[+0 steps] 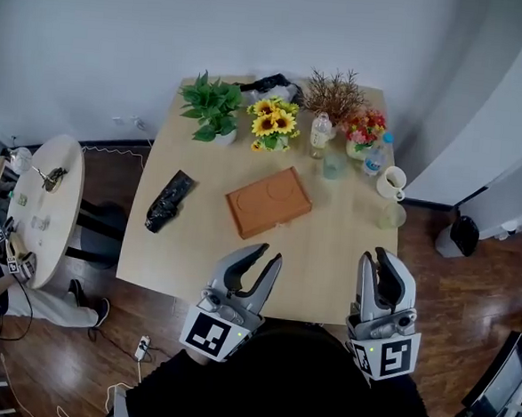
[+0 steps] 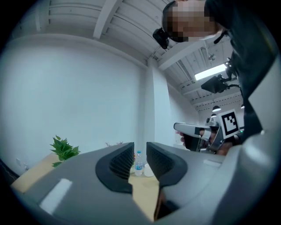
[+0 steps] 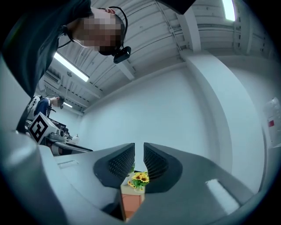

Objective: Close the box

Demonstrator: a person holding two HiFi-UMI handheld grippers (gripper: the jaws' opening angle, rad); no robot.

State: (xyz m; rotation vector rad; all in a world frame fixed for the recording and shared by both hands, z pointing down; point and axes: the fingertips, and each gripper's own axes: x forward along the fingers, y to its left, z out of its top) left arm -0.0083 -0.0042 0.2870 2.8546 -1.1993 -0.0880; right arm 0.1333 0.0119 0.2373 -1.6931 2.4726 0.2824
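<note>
Only get the whole layout from the head view: got the box point(image 1: 269, 201) lying flat around mid-bench, orange-brown, turned a little, looking closed from above. Holding the left gripper point(image 1: 270, 254) and the right gripper point(image 1: 374, 254) over the near edge of the bench point(image 1: 329, 261), both well short of the box and touching nothing. Just bare bench top between the jaws and the box.

Switching to the left gripper view: jaws apart by a slim gap, nothing in it. Past the tips, can make out a water bottle point(image 2: 138, 163) and a white cup point(image 2: 148, 170) far off, plus a green potted plant point(image 2: 63, 149) out to the left. Also catches the other gripper with its marker cube off to the right. Doesn't catch the box, though.

Right gripper view: jaws not quite together either, narrow gap, empty. Sighting through it lands on the sunflowers point(image 3: 138, 179) with a strip of the box right below them.

Rest of the clutter, from the head view again: dried twigs point(image 1: 334, 94), red flowers point(image 1: 365, 127) and a clear bottle point(image 1: 320, 134) lined up along the far edge with the plant and sunflowers. Then a long black thing point(image 1: 168, 201) lying left of the box, apart from it. Off to the left, a round side table point(image 1: 43, 197) on a wood floor point(image 1: 469, 298).
</note>
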